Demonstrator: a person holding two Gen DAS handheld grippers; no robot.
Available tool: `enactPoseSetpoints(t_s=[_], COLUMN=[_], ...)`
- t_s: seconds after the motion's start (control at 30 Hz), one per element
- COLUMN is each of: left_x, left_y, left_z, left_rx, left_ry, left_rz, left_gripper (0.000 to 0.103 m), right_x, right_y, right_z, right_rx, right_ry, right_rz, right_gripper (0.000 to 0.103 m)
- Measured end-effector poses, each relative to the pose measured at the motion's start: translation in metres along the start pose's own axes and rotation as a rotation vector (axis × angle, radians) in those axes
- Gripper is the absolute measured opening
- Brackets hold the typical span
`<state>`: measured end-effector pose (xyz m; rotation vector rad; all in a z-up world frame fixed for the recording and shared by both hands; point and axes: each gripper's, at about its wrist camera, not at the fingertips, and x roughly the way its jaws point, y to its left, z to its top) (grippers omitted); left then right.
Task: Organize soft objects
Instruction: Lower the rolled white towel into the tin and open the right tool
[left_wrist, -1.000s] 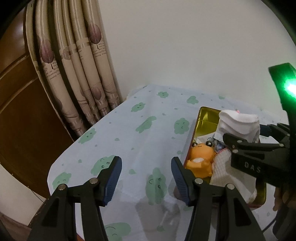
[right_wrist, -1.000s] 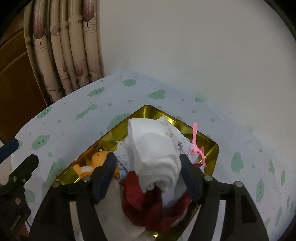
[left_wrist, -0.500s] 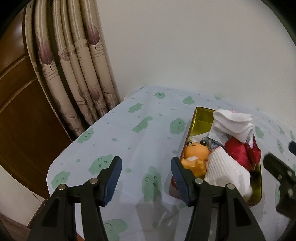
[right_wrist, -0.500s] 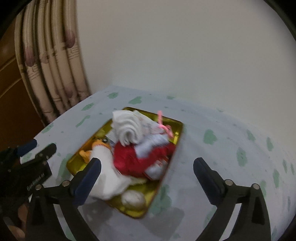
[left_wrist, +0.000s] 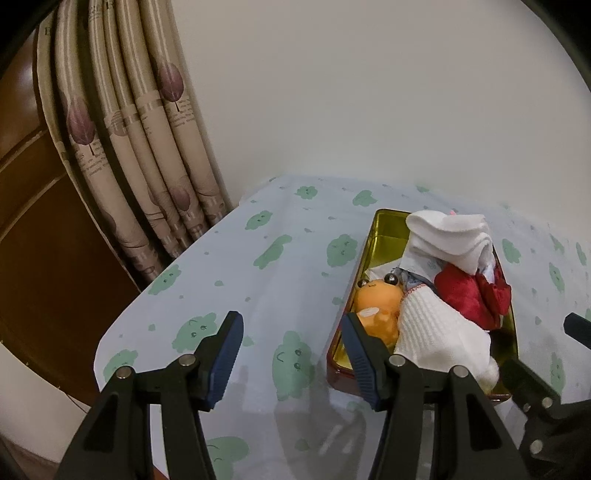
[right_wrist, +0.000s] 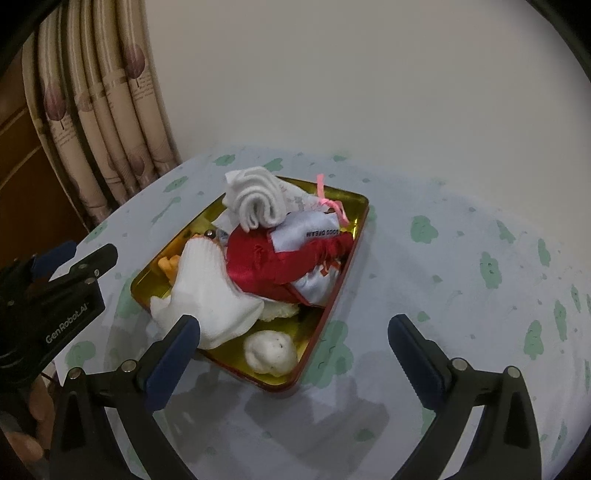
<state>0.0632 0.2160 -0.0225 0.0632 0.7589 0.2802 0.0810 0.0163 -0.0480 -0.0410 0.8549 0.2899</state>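
**Both jaws wide, nothing gripped, tin piled high**

Jaws on the right gripper (right_wrist: 293, 345) have just been opening and now stand spread to the full, nothing between them, only tablecloth (right_wrist: 461, 258) and the near corner of the gold tin (right_wrist: 360, 206) beneath. Left gripper (left_wrist: 291, 356) is released too, its jaws parted over bare cloth just off the tin's left long edge, one blue pad overlapping that rim in the view.

And what a heap in the tin: a rolled white towel (right_wrist: 256, 203) perched on top toward the far end, a red satin pouch (right_wrist: 266, 264) under it, a pale fabric bag (right_wrist: 314, 230) with a pink tie, a white knitted cloth (right_wrist: 210, 295) spilling over the near-left edge, a small white plush ball (right_wrist: 271, 354) in the near corner, and an orange plush toy (left_wrist: 378, 304) tucked along the left side.

The tin's long axis runs away from both grippers, slanting up to the right. By my reading the right gripper is nearer the ball and the draped cloth; the left sits closest to the orange toy. That overhanging cloth looks the likeliest to need tucking.
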Motion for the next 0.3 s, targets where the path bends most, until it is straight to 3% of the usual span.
enactPoseSetpoints(t_s=[0.3], left_x=[-0.002], left_y=[0.006], left_z=[0.001], left_rx=[-0.029], left_ry=[-0.012], left_rz=[-0.035], left_gripper=[0.057], right_x=[0.000], right_y=[0.012], right_z=[-0.002], right_rx=[-0.030], right_ry=[0.009], right_rz=[0.008], right_gripper=[0.101])
